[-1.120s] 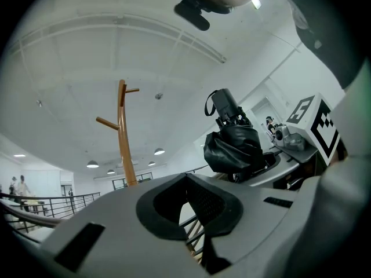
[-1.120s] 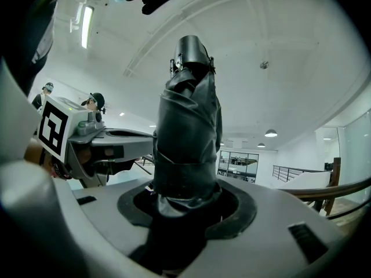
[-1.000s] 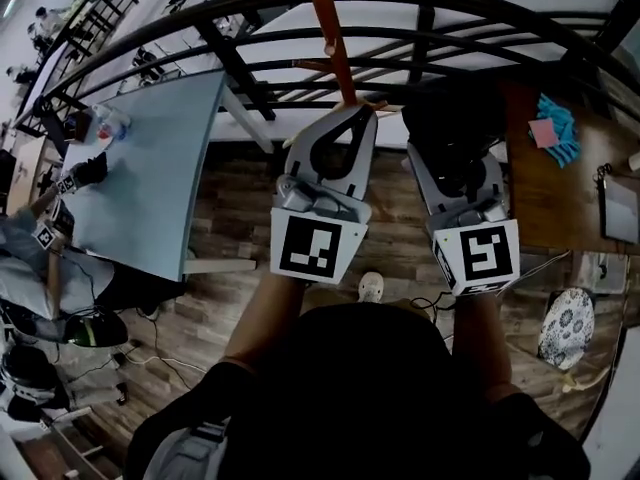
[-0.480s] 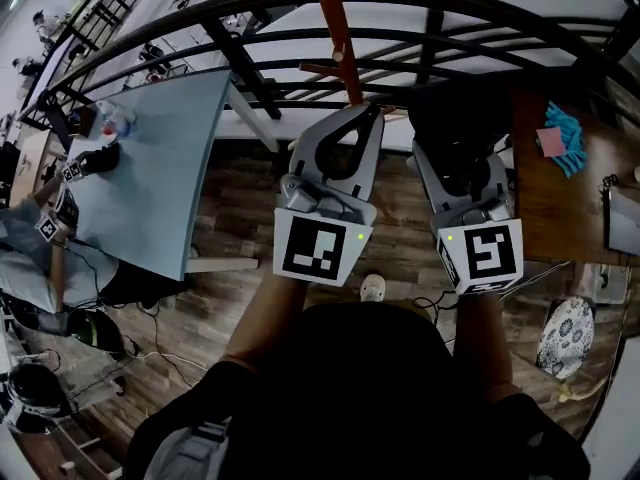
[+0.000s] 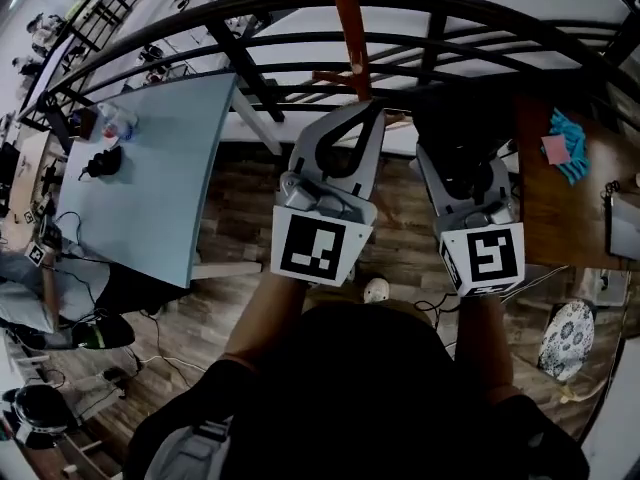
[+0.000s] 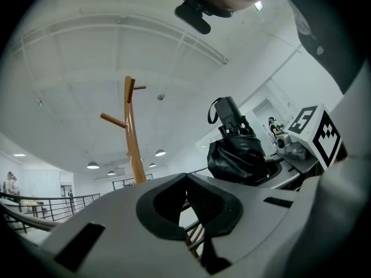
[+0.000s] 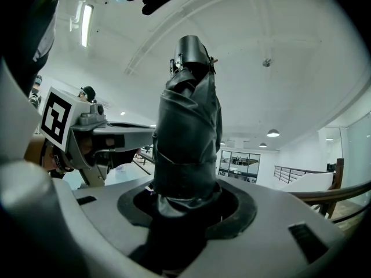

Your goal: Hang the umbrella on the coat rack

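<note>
Coat rack (image 5: 349, 28) top cropped; umbrella (image 7: 188, 138) base seemingly hidden.

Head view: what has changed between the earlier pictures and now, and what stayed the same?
The coat rack has drifted right and slightly down in the head view, as has the pale table, so the person seems to be stepping toward the rack. Nothing was taken or released: the right claw stays shut on the umbrella, and the left claw stays shut and empty.

Mezzanine office: railing (image 5: 238, 68), work table (image 5: 150, 188).
</note>
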